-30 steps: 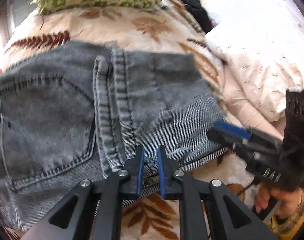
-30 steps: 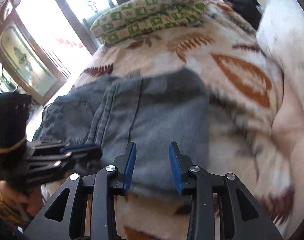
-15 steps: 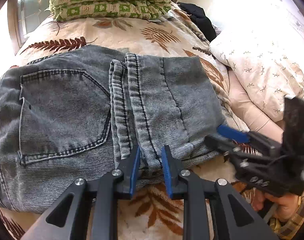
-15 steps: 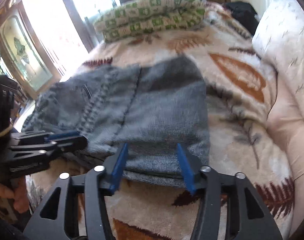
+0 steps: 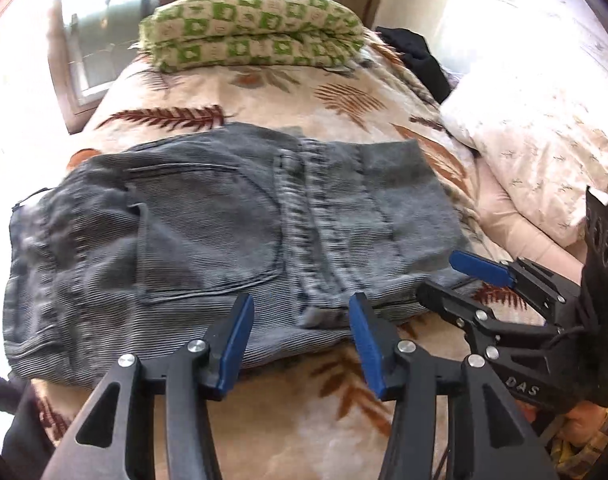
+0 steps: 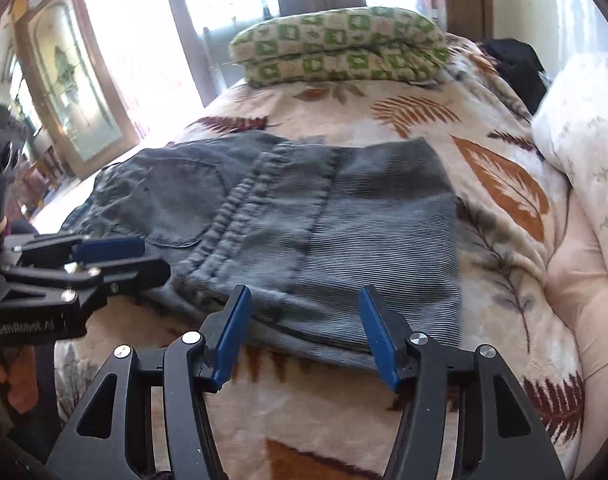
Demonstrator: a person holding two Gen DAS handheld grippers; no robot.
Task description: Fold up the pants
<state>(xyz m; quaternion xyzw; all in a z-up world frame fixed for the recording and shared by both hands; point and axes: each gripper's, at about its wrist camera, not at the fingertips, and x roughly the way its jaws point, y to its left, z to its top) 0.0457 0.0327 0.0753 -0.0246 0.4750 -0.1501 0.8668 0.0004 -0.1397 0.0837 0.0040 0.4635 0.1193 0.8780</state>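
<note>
Jaws opening above leaf-print blanket (image 5: 264, 92)

Pants' (image 5: 208, 240) left part motion-blurred

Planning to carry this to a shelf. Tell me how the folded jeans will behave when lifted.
The folded jeans will probably sag and unfold if lifted by one edge, since the layers lie loose. The thick seams and stacked denim suggest some weight. The ribbed cloth looks unlikely to slip on the fleecy blanket; it would likely drag and bunch if pushed.
</note>
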